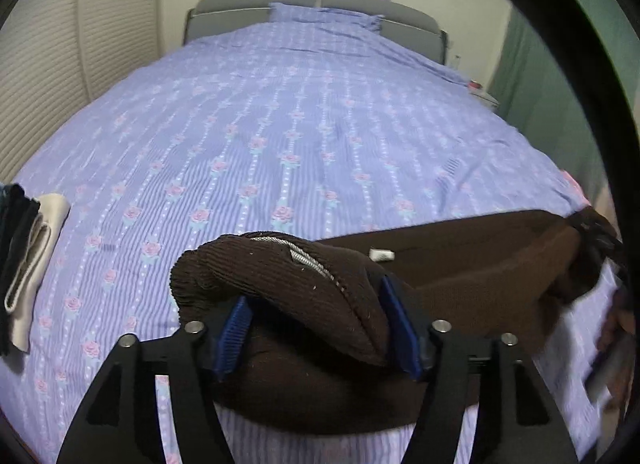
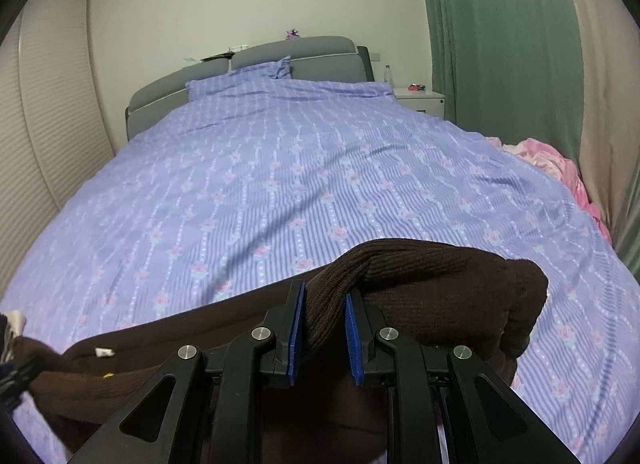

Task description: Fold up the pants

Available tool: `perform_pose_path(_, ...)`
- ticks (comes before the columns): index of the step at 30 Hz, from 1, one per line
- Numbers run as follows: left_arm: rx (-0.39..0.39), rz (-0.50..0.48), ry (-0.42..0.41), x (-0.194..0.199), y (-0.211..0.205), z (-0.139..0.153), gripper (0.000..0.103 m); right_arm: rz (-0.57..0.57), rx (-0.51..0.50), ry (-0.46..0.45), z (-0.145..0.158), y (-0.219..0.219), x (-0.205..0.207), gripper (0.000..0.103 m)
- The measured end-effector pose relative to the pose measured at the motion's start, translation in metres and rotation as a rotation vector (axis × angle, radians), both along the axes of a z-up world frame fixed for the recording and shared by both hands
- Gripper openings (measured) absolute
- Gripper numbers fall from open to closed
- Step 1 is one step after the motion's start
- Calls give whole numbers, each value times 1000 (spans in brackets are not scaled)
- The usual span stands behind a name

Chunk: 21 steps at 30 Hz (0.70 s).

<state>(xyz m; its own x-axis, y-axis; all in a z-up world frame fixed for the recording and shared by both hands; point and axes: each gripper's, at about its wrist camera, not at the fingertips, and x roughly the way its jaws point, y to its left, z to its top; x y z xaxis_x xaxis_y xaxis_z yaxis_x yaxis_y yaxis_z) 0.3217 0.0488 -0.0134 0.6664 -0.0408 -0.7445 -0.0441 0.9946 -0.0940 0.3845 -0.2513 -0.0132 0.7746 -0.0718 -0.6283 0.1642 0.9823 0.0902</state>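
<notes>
Dark brown ribbed pants (image 1: 460, 264) stretch across the near end of the bed between both grippers. My left gripper (image 1: 316, 320) is shut on one bunched end of the pants, where a grey drawstring shows. My right gripper (image 2: 324, 324) is shut on the other bunched end of the pants (image 2: 420, 284). The cloth is lifted slightly above the purple floral bed cover (image 1: 300, 124). A small white label (image 1: 381, 254) shows on the cloth; it also shows in the right wrist view (image 2: 105, 352).
Folded cream and dark clothes (image 1: 28, 248) lie at the bed's left edge. A pink cloth (image 2: 560, 172) lies at the right edge by a green curtain (image 2: 500, 44). A pillow (image 2: 256, 76), a grey headboard (image 2: 304, 52) and a white nightstand (image 2: 424, 98) stand far back.
</notes>
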Motion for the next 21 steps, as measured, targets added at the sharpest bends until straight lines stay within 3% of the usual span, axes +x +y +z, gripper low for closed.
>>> perform_pose_path(3,58,-87,48,-10,-5,16,64,-11,-24,-3,-1,5,6,20)
perform_pose_path(9,-39,-140,223,-1,11,26,67,-54,-27,-4,3,9,12,20)
perform_pose_path(10,-46,-132,243,1,14,28,70,-66,-34,-5,5,10,11,20)
perform_pose_path(11,-41,-102,269,4,17,31,84,-71,-44,-10,7,12,11,20)
perform_pose_path(12,-38,-79,273,7,17,37,90,-79,-56,-14,9,14,9,20)
perform_pose_path(13,-29,-59,260,7,19,45,91,-83,-64,-18,11,15,8,20)
perform_pose_path(15,36,-67,222,7,14,61,94,-78,-56,-23,16,16,6,20)
perform_pose_path(18,198,-153,98,2,-1,81,103,-69,-40,-33,22,17,5,22)
perform_pose_path(20,347,-218,16,1,-10,81,103,-54,-30,-27,24,16,5,37)
perform_pose_path(21,383,-232,0,2,-11,78,103,-45,-40,-15,27,17,4,59)
